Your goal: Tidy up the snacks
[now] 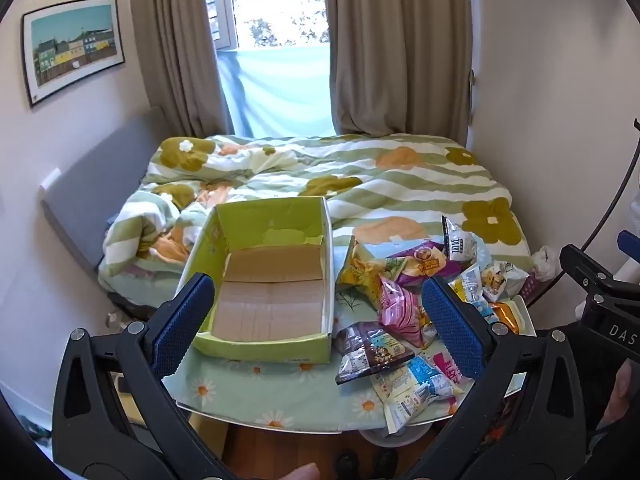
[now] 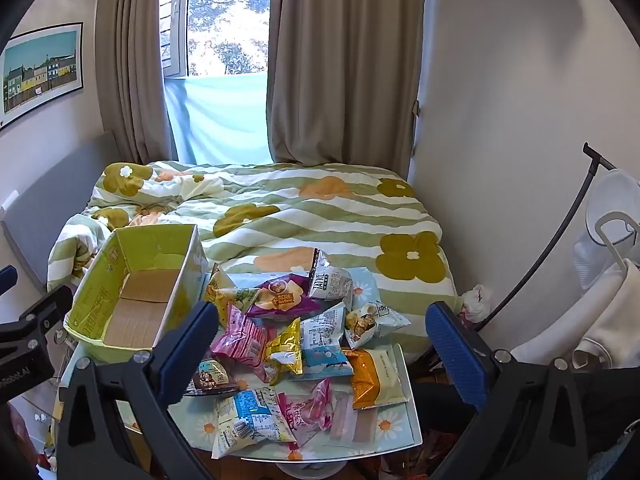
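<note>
A green cardboard box (image 1: 224, 248) (image 2: 100, 276) stands open and empty on the left of a small table (image 1: 248, 396) (image 2: 396, 428) with a daisy cloth. To its right lies a loose pile of snack packets: a purple one (image 1: 432, 262) (image 2: 284, 296), a pink one (image 1: 400, 312) (image 2: 240, 340), a brown one (image 1: 368, 352) (image 2: 210, 378), an orange one (image 2: 372, 376) and several more. My left gripper (image 1: 318, 326) hovers open above the box's near right corner. My right gripper (image 2: 320, 356) hovers open above the pile. Neither holds anything.
A bed with a flowered green-striped duvet (image 1: 360, 176) (image 2: 300, 216) lies just behind the table, with curtains (image 1: 396, 48) and a window beyond. A grey headboard (image 1: 100, 184) is on the left wall. A rack with white items (image 2: 612, 280) stands at the right.
</note>
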Demonstrator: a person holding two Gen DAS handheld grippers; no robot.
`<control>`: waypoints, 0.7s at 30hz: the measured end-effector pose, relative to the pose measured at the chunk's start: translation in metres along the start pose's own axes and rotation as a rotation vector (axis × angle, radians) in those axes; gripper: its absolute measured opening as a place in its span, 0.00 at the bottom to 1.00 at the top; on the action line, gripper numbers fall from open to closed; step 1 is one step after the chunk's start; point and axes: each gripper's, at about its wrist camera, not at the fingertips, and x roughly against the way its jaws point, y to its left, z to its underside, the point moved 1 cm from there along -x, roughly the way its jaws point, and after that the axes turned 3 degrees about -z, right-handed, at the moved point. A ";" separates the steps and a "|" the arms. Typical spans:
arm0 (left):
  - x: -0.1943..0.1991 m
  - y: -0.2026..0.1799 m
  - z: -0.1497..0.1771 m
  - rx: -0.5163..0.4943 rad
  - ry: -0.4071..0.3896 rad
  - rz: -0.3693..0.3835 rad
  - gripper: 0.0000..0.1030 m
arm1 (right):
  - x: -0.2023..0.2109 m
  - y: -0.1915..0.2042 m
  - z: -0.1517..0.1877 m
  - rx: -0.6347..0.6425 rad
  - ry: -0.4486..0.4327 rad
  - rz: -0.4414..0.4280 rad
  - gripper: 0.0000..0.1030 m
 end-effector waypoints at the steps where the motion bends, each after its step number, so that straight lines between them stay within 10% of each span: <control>1: -0.001 0.001 -0.001 0.003 0.001 0.005 0.99 | 0.000 0.000 0.000 0.001 -0.002 0.001 1.00; 21: 0.012 -0.016 -0.004 -0.004 -0.031 -0.005 0.99 | 0.000 -0.001 0.000 -0.001 0.000 0.002 1.00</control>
